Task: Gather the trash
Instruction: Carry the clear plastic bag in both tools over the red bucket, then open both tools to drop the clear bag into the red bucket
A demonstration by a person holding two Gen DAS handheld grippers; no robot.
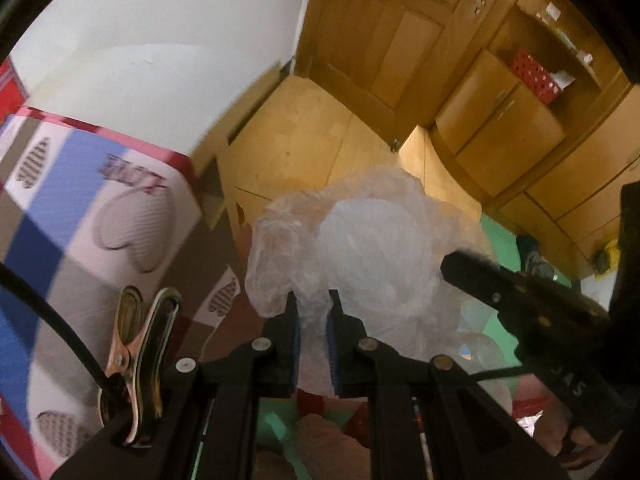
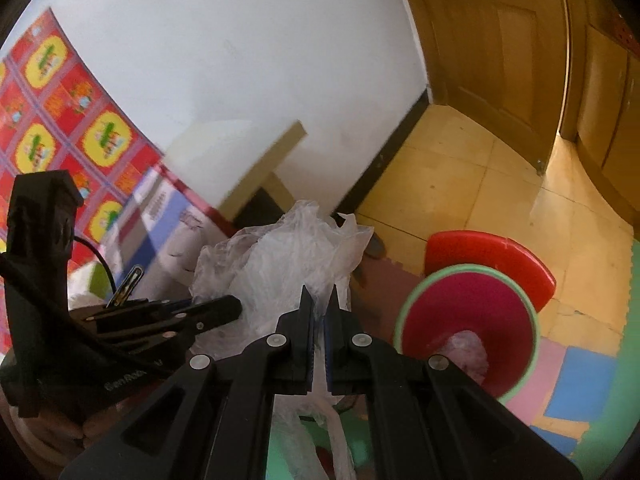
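The step in hand looks like carrying: one crumpled clear plastic bag (image 1: 360, 248) is held up in the air between two hand-held grippers, and it has not yet been dropped anywhere.

Taking the bag as the landmark and going left to right: to its left lies a patchwork quilt (image 1: 80, 208) with heart shapes, one of it, on what seems to be a bed. The left hand-held gripper (image 1: 314, 308) comes at the bag from below, its jaws closed down on a fold of the thin film. The right hand-held gripper (image 2: 320, 300) sits on the bag's right side, jaws likewise pinched together on a twist of the plastic; in the left wrist view its black finger pokes in against the bag from the right.

Right of the bag and lower, on the foam mat, stands one green-rimmed red basin (image 2: 468, 320) with a pale wad in its bottom, and just behind it one red stool (image 2: 492, 256).

If the basin serves as the bin, which is a guess, the next move calls for swinging the bag rightward over its rim, then parting both pairs of jaws together so the light film falls in rather than clinging to a pad.
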